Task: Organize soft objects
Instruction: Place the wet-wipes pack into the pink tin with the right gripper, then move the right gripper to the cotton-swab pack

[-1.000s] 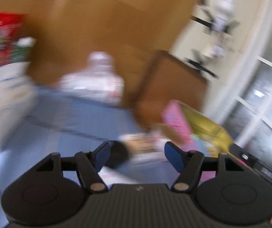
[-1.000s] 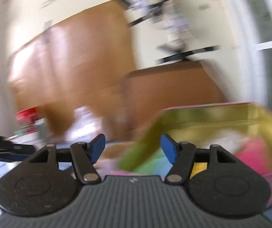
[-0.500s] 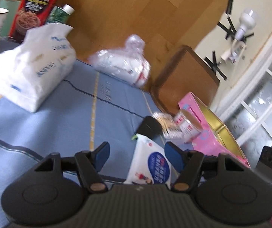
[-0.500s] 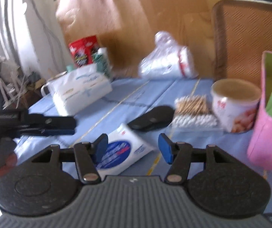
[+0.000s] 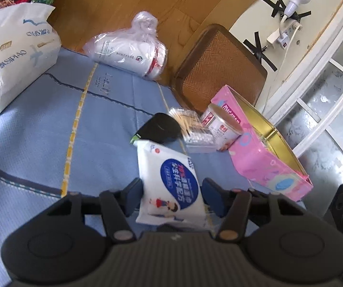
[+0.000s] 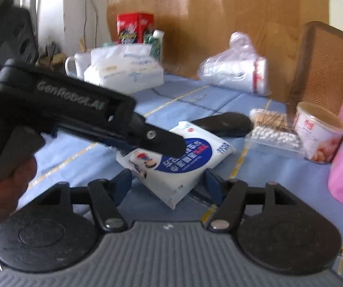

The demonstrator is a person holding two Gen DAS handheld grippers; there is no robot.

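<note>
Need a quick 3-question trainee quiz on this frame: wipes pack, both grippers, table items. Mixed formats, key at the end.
1. True or false: the wipes pack lies between the fingers of the left gripper.
2. Multiple choice: what sits directly against the far end of the wipes pack? A) the black oval case B) the large white tissue bag C) the pink box
3. Fill in: the clear box of cotton swabs sits beside a small round ____.

Key: 1 true; the left gripper's fingers are closing on the pack, while the right gripper is opening. 2 A. 3 tub.
</note>
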